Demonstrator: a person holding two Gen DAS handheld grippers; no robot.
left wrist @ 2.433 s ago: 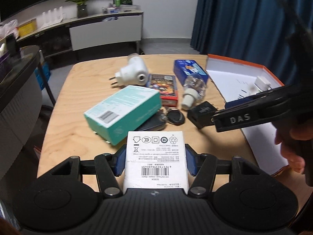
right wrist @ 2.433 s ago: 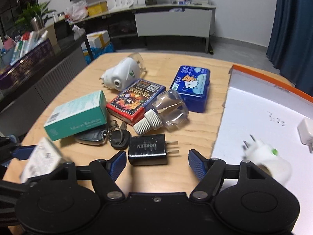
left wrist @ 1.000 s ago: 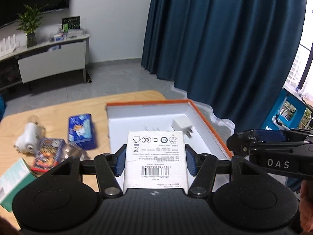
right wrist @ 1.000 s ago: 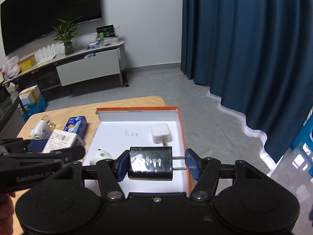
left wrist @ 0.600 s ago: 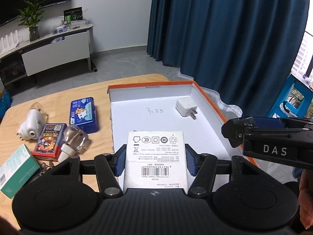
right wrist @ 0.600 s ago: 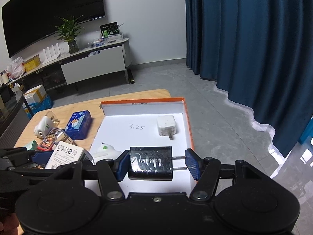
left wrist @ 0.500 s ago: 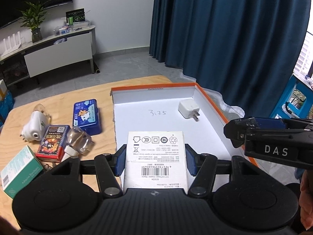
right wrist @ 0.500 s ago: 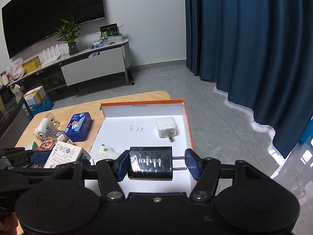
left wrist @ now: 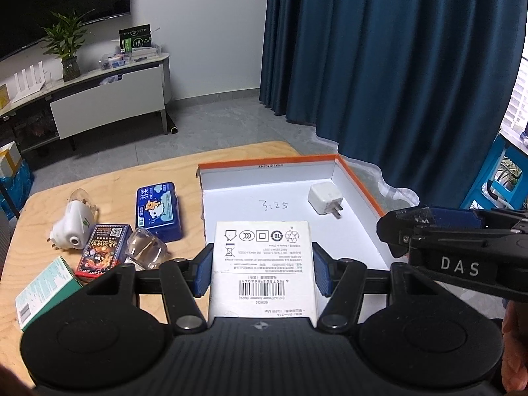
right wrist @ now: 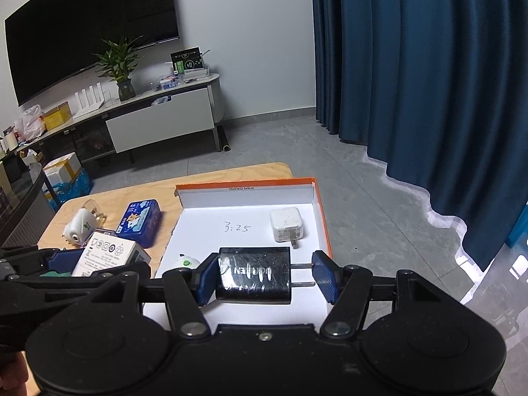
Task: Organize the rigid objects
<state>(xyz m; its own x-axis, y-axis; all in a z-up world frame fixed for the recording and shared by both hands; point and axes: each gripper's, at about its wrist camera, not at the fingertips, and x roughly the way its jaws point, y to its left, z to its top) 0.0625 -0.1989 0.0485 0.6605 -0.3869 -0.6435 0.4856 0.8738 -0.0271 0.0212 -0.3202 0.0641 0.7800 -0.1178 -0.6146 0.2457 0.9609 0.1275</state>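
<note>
Black UGREEN charger; tray marked "3:25".

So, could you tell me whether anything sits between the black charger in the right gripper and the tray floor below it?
Nothing visible blocks it. The black charger hangs over bare floor of the orange-rimmed tray; the white charger lies farther back, and the white plug with a green dot sits off to its left.

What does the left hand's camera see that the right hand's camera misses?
Only the left wrist view shows the card pack, clear bottle and teal box. Only the right wrist view shows the black charger in the right gripper and a green-dotted plug. Both show the tray, white charger, blue tin and the left gripper's white box.
</note>
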